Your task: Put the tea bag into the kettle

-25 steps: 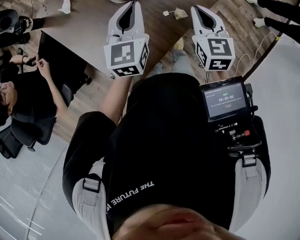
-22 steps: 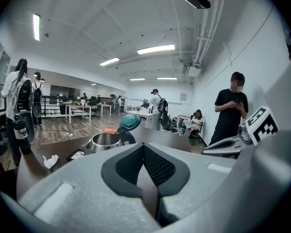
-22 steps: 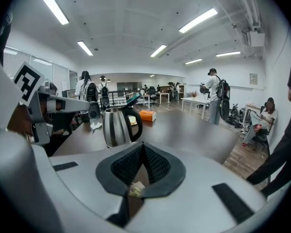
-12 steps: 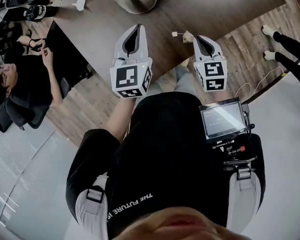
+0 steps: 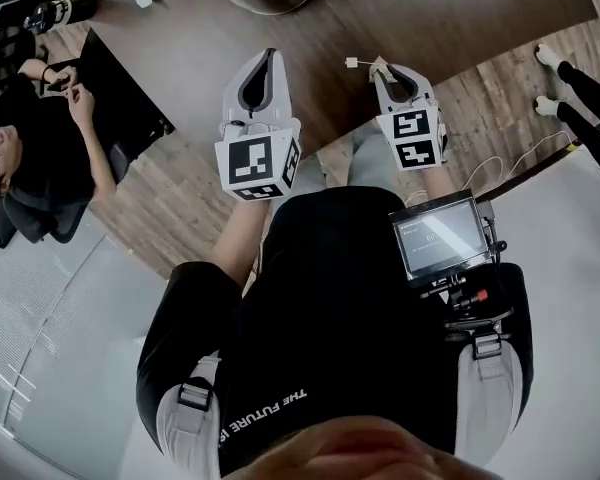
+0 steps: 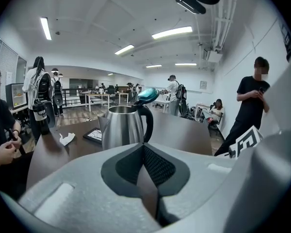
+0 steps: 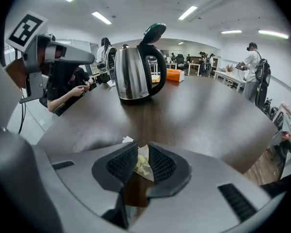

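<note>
Right tool (image 7: 142, 147) is opening its jaws, tea bag (image 7: 143, 165) between them, kettle (image 7: 133, 72) straight ahead; left tool (image 6: 143, 147) pressed together. Centre the bag, then pinch.

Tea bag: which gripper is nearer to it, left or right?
Right. The right gripper is opening its jaws with the tea bag between them. The left gripper is apart from it, to its left, jaws shut, facing the kettle.
</note>
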Motion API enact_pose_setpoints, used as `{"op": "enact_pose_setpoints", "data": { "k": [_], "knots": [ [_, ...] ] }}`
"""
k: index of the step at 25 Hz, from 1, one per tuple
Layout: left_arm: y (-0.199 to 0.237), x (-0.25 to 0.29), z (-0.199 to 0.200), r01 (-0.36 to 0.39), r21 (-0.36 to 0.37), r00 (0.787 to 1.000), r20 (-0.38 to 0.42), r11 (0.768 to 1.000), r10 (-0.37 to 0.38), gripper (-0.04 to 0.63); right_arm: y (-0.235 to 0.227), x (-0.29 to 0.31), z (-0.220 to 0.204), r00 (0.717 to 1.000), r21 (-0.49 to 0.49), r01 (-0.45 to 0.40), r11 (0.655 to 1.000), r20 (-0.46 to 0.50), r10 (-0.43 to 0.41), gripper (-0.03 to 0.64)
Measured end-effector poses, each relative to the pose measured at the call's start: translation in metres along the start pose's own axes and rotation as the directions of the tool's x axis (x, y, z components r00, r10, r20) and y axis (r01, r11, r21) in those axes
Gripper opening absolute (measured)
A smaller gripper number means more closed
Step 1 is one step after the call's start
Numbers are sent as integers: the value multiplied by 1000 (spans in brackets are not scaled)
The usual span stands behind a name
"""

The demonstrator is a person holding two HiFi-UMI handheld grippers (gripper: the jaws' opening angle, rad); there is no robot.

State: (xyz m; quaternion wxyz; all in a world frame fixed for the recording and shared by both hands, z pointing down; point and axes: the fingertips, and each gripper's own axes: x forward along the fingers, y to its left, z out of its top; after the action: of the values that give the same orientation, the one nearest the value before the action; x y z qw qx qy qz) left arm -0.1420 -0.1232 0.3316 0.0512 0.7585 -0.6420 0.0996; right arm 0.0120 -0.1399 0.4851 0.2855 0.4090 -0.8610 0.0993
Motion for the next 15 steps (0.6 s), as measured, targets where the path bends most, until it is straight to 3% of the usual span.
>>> {"op": "enact_pose_setpoints", "data": {
  "k": [3, 7, 15],
  "knots": [
    [1, 1, 0, -1, -2, 1000, -16, 1000, 1, 8, -1, 3, -3, 999, -12, 20, 1000, -37, -20, 70],
    [2, 0, -2, 1, 2, 1000, -30, 1000, -1, 8, -3, -1, -6, 997, -1, 39, 999, -63, -39, 12],
    [3, 1, -11, -4, 5, 1000, -17, 1000, 4, 8, -3, -1, -1, 1000, 12, 24, 1000, -21, -24, 6]
  ]
}}
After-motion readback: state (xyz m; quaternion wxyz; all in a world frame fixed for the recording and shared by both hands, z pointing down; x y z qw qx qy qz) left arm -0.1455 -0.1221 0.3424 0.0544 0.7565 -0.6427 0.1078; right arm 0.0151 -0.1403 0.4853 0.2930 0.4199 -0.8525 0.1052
